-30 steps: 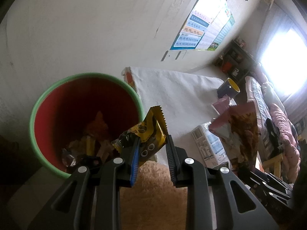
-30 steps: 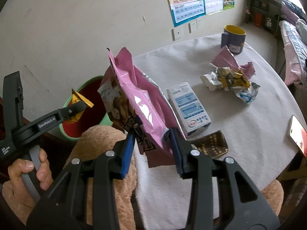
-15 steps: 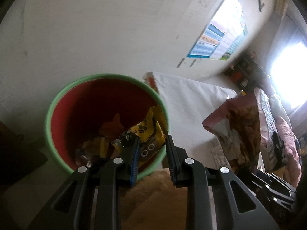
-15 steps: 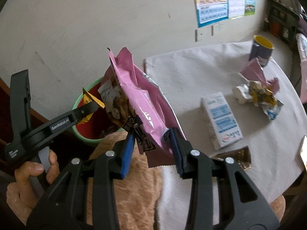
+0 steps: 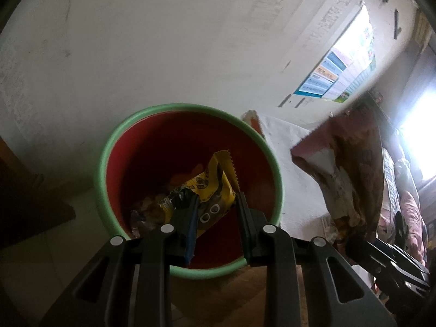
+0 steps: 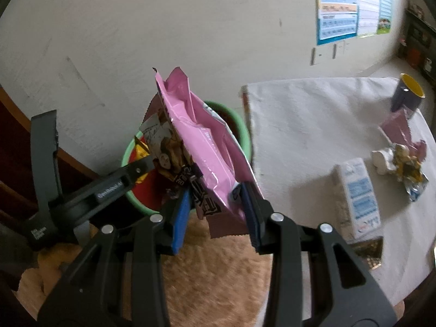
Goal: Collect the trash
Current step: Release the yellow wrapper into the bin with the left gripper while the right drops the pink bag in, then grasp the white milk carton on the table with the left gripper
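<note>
Trash: we see a yellow wrapper [image 5: 215, 188] with a zigzag-cut edge, lower centre of the left wrist view, over the mouth of the bin [image 5: 114, 139].
Left claw: our left claw [image 5: 218, 218] has its fingers a moderate gap apart; the yellow wrapper lies against the blue-padded left finger [image 5: 192, 226], but we cannot tell whether the right finger touches it, so we cannot tell if it is pinched or loose.
Right claw: our right claw [image 6: 216, 212] is narrowed onto the bottom of a pink snack bag [image 6: 201, 147], both blue pads pressing its sides; the bag stands upright at the centre of the right wrist view, in front of the bin.
Bin: one round bin, with a pale green rim and red inside, smooth like plastic; crumpled wrappers lie at its bottom.
Desk: one desk [image 6: 308, 125] under a white cloth, right half of the right wrist view.
Count on the desk: we count one white and blue carton [image 6: 357, 193] lying flat, one dark mug [image 6: 406, 96] with a yellow inside, one heap of crumpled wrappers [image 6: 400, 160] in pink, white and yellow, and one brown-gold foil piece [image 6: 368, 250] at the near edge.
Textures: the pink bag is glossy and creased; a tan fuzzy surface [image 6: 218, 272] fills the bottom of both views.
Wall: one blue-bordered poster [image 6: 351, 5], upper right of the right wrist view.
</note>
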Motion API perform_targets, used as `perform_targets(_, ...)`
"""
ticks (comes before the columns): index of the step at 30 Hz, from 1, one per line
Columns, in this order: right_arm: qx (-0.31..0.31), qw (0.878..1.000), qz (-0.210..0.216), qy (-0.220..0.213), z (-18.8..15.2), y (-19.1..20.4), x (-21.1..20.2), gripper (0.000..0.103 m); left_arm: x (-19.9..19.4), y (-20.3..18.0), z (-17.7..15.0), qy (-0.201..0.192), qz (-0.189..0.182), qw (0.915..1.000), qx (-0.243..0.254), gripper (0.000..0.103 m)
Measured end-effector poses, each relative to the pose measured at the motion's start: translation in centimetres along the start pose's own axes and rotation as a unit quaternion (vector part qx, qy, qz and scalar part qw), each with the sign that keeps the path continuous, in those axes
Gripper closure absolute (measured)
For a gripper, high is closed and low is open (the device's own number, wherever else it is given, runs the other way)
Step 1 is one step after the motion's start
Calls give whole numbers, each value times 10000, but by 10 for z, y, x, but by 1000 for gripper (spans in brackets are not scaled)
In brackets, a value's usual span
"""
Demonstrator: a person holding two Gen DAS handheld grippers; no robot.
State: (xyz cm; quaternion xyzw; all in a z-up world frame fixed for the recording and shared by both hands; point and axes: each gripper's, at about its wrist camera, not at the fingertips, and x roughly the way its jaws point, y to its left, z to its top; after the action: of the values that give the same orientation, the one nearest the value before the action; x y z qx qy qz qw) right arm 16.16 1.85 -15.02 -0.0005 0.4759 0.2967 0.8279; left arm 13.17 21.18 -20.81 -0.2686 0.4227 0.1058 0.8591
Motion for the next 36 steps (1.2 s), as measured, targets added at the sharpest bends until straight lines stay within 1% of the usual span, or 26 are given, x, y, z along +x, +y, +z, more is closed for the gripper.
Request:
perform_targets(7,-57,9996,198,214,6,16,23,67,4,10,2,0,53,9999,-139,78)
perform_targets(10,-99,9993,285,221,14,23,31,67,4,15,2,-10,116,9998,-172,78)
perform_targets(13,-158,9990,375,191,19,31,35,64,4,21,2,-14,188,9996,-224,78)
perform_targets(14,-164,9988,415,186,19,33,35,60,4,24,2,-1,210,9995,-243,74)
perform_targets(15,-158,9986,468,211,20,35,38,58,5,27,1,16,248,9993,-282,64)
perform_targets(17,-96,9980,556,268,16,37,38,45,5,31,1,-14,297,9988,-380,53)
perform_targets(19,25,9979,580,278,13,33,38,41,3,33,1,-29,318,9985,-445,50)
perform_targets(21,172,9975,614,307,11,24,37,41,4,33,1,-29,323,9985,-431,46)
perform_targets(25,479,9972,560,156,6,2,21,38,4,24,1,-20,339,9989,-320,45)
perform_targets(28,732,9964,416,-20,2,-24,4,37,3,14,1,-3,304,9993,-207,45)
perform_targets(31,1026,9945,57,-208,-12,-60,-16,32,-1,-2,0,-23,264,9996,-20,44)
perform_targets(34,1449,9876,-547,-236,-37,-107,-30,31,-6,-16,-3,-33,248,9996,140,44)
perform_targets(36,1838,9770,-1071,-128,-61,-144,-34,28,-8,-25,-6,-19,217,9995,231,44)
